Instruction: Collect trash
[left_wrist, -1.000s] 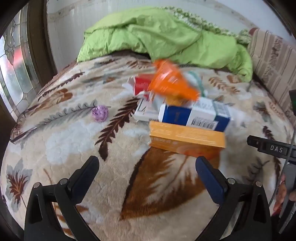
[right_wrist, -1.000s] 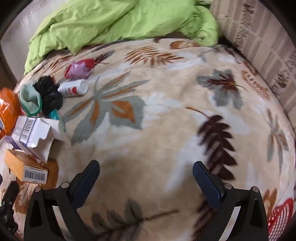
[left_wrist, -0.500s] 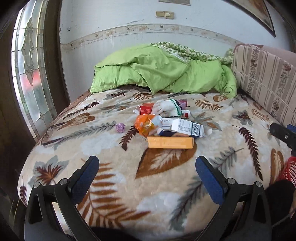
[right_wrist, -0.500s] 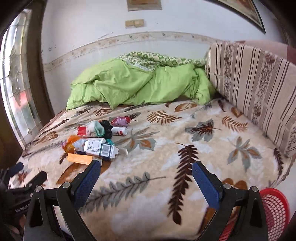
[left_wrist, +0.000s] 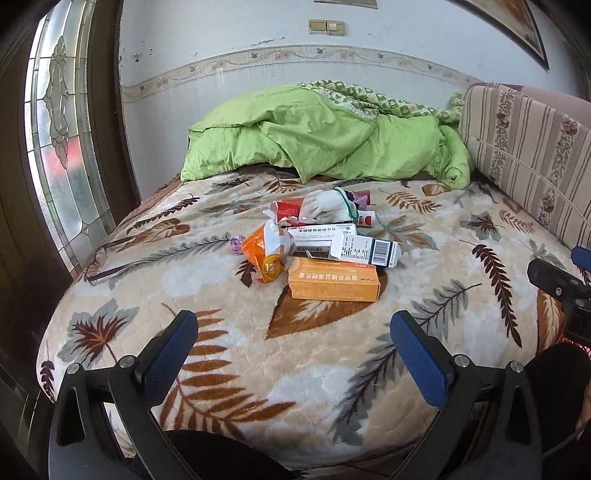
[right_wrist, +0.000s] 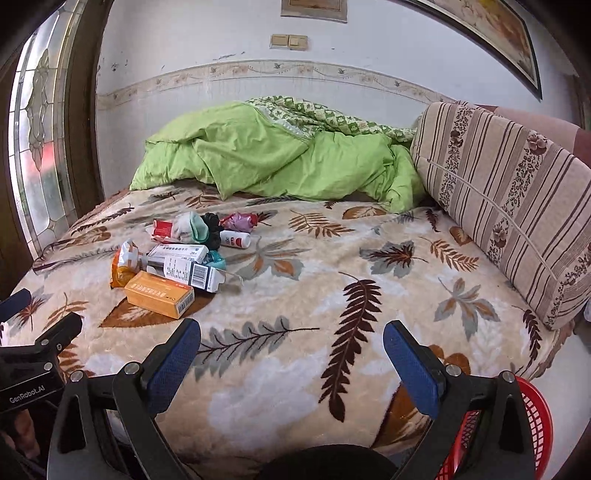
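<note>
A bed (right_wrist: 295, 369) covered by a leaf-print blanket fills both views, with a green duvet (right_wrist: 258, 158) bunched at its far end and a striped cushion (right_wrist: 509, 199) along the right side. The trash lies in a cluster left of the bed's middle: an orange box (left_wrist: 334, 279) nearest, a white and blue box (left_wrist: 365, 251) touching it behind, an orange wrapper (left_wrist: 267, 253) to the left, a small white bottle (right_wrist: 235, 239) farther back. The left claw (left_wrist: 295, 345) and right claw (right_wrist: 291, 350) are both released, empty, held above the near edge. A red basket (right_wrist: 532, 424) sits at the bed's lower right
</note>
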